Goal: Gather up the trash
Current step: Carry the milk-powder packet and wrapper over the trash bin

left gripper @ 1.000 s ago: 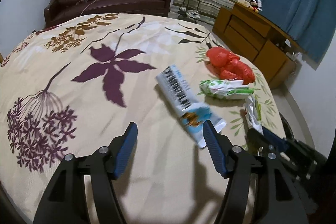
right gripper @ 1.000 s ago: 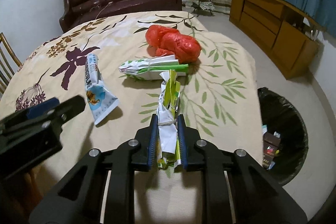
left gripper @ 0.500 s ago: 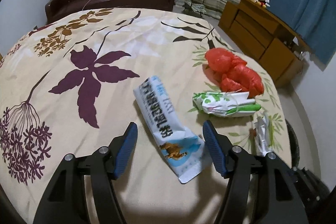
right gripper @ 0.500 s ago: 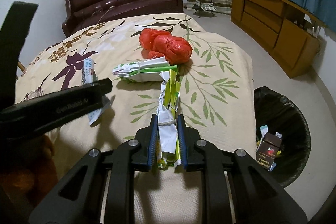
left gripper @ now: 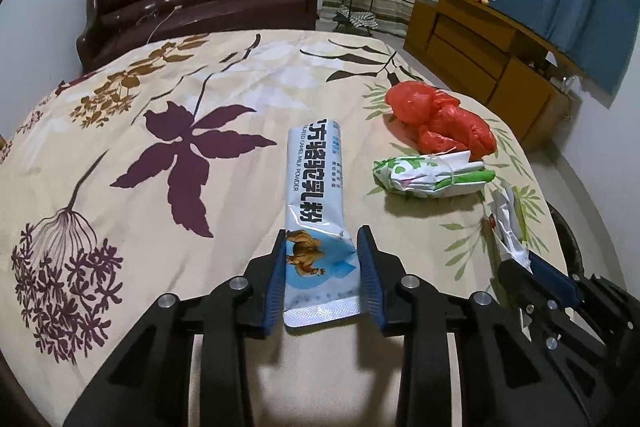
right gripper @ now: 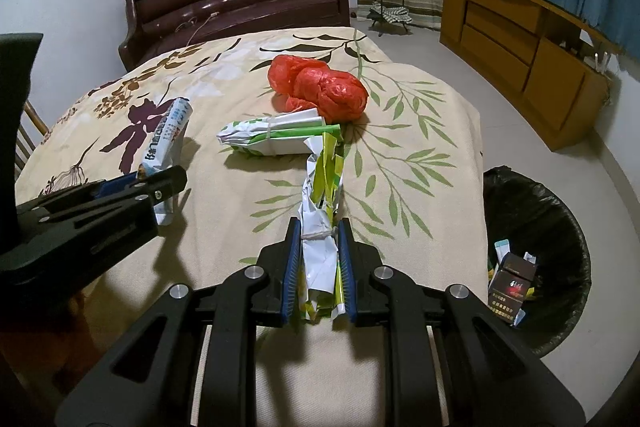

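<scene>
If the left tool (left gripper: 320, 267) grabs only the thin bottom edge, the milk powder packet (left gripper: 316, 199) could slip out. Its jaws have just been closing, with the packet's low end between them, at the bottom middle of the frame on the table (left gripper: 120, 147). The right tool (right gripper: 319, 259) is clenched on a crumpled wrapper (right gripper: 320, 227)

Between the jaws, the milk powder sachet's (left gripper: 316, 223) edges sit behind the blue pads (left gripper: 276, 279) — contact there cannot be judged. Right of the jaws, the bin (right gripper: 560, 223) is cut by the frame's rim, and the small packets inside (right gripper: 514, 277) stay unreadable — print too fine.
</scene>
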The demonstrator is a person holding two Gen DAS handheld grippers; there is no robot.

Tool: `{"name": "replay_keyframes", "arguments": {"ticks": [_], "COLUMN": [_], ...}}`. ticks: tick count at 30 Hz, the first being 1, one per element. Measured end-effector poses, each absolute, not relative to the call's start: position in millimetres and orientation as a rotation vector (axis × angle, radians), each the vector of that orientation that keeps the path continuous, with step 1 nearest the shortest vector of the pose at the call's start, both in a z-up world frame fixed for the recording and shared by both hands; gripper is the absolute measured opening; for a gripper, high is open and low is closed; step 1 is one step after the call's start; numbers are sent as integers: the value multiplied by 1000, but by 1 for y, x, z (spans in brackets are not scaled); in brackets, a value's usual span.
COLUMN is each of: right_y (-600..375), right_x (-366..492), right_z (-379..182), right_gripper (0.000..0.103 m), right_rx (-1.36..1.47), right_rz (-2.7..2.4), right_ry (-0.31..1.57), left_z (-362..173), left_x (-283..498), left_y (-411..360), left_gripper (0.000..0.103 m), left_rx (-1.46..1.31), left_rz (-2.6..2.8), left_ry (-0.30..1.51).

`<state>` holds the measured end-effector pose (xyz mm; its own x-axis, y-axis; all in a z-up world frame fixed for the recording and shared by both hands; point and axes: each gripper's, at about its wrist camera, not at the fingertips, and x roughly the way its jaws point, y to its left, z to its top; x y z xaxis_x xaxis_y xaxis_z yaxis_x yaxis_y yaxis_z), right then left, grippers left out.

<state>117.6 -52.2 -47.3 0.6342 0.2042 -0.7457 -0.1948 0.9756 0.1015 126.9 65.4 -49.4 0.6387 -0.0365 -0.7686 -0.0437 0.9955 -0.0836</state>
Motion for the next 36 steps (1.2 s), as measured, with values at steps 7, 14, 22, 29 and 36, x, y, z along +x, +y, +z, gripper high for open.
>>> {"name": "replay_keyframes", "arguments": {"ticks": [7, 14, 22, 29, 36], "right_y": [-51, -51, -52, -56, -73], "right_x": [115, 114, 113, 109, 101], "right_z": [-46, -46, -44, -36, -25], "right_gripper": [18, 18, 18, 18, 18], "right_rx": [8, 7, 10, 18, 26], "right_rz": [223, 222, 221, 218, 192], "right_ry": [844, 843, 837, 818, 786], "left_z": [-45, -42, -40, -34, -21], "left_x": [121, 120, 119, 112, 101], "left_y": [67, 67, 66, 61, 46], "left_gripper": [34, 33, 33, 33, 33], "left_rx": [-93, -99, -101, -101, -90], "left_rz": [8, 7, 4, -10, -40], "left_ry": [862, 852, 847, 833, 803]}}
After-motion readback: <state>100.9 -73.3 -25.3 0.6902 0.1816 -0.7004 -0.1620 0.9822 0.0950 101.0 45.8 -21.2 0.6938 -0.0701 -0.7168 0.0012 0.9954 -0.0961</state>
